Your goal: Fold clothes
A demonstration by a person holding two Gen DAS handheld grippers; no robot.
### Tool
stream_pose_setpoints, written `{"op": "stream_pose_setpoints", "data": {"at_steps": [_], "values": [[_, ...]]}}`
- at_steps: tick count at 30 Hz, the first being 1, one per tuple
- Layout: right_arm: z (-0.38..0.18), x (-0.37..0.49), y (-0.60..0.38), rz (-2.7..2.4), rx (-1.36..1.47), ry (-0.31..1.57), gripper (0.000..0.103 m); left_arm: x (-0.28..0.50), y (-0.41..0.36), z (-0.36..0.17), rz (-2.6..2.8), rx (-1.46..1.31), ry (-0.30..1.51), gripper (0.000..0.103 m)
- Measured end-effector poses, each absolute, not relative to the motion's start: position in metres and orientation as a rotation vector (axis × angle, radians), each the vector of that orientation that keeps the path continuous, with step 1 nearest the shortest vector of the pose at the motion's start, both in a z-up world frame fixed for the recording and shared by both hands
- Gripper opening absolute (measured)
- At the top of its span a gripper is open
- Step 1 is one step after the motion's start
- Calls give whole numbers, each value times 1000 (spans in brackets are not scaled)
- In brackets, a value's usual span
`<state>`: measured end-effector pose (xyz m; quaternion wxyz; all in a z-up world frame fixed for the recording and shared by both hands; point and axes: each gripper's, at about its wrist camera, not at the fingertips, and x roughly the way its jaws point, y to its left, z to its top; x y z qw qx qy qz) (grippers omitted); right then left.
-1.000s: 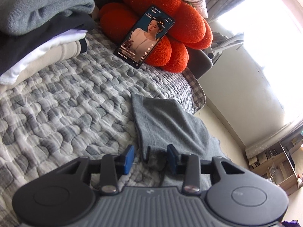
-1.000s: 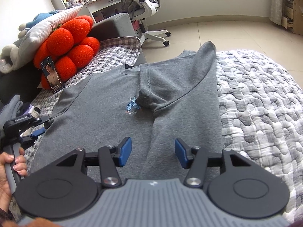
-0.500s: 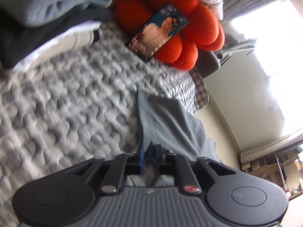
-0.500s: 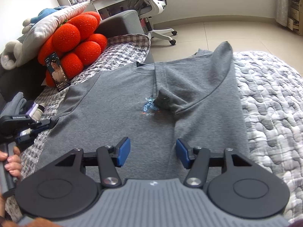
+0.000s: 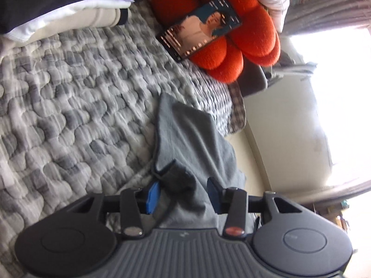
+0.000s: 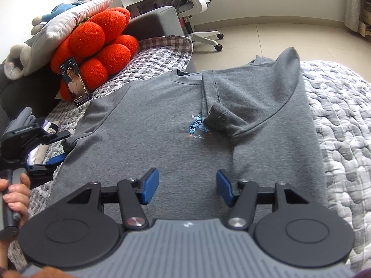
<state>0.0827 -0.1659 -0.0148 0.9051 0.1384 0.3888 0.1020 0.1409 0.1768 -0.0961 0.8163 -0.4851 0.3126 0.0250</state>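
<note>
Left gripper (image 5: 183, 197) spread wide, pads either side of a bunched sleeve (image 5: 178, 178) without pinching it; hand (image 6: 14, 197) on its handle at the near left. Right gripper (image 6: 187, 186) equally wide apart, holding nothing, hovering over the near hem. Grey T-shirt (image 6: 148, 139) lying face up across the quilted bed (image 6: 343, 125), right sleeve folded in over the chest beside a small blue print (image 6: 197, 127). Phone (image 6: 75, 82) propped against an orange cushion (image 6: 99, 46) at the far left. Folded clothes (image 5: 69, 11) stacked on the bed. Office chair (image 6: 194, 2) beyond on the floor.
</note>
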Motion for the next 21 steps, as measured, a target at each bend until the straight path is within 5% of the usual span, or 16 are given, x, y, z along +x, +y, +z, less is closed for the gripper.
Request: {"op": "stream_pose_setpoints", "data": {"at_steps": [2, 4, 13, 21], "values": [[-14, 85, -164, 217, 288, 805, 59, 141, 173, -95, 69, -1004, 637, 38], [-14, 87, -162, 223, 289, 808, 59, 140, 169, -92, 81, -959, 604, 9], [-5, 106, -153, 282, 319, 805, 59, 136, 143, -64, -45, -750, 466, 8], [14, 145, -146, 404, 395, 773, 59, 147, 105, -61, -219, -561, 522, 8]]}}
